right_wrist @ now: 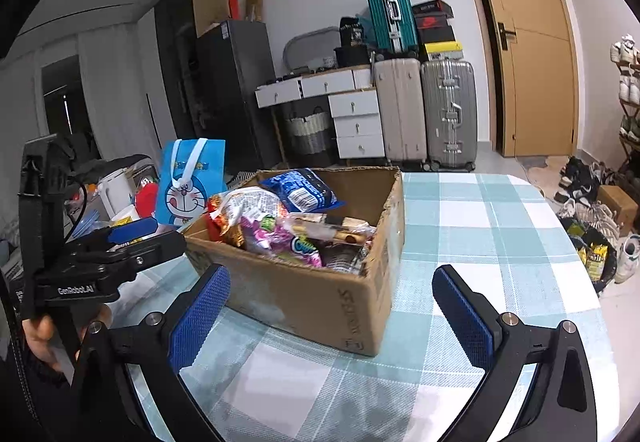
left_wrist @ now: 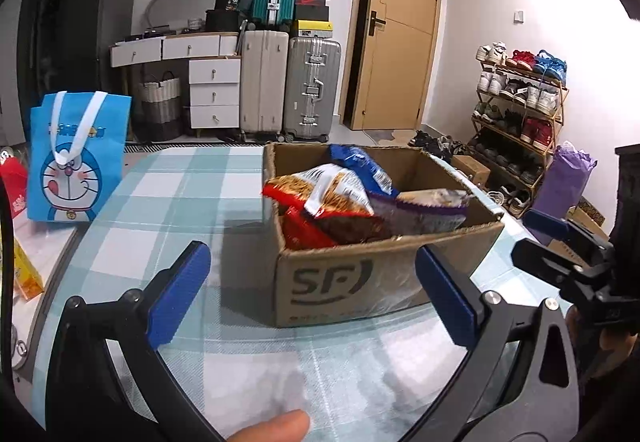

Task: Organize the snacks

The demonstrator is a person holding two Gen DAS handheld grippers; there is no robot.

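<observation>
An open cardboard box (left_wrist: 332,282) marked SF stands on the checked tablecloth and also shows in the right wrist view (right_wrist: 320,298). It holds several snack bags: a blue one (left_wrist: 360,165), a red and white one (left_wrist: 324,197), a purple one (left_wrist: 424,207), and in the right wrist view a pink one (right_wrist: 280,238). My left gripper (left_wrist: 314,294) is open and empty, just in front of the box. My right gripper (right_wrist: 332,314) is open and empty, near the box's front corner. Each gripper shows in the other's view, the right (left_wrist: 560,242) and the left (right_wrist: 120,242).
A blue Doraemon bag (left_wrist: 80,157) stands left of the box on the table (left_wrist: 180,177). Red and yellow packets (left_wrist: 16,193) lie at the far left. Suitcases (left_wrist: 292,93), drawers, a door and a shoe rack (left_wrist: 520,113) stand behind.
</observation>
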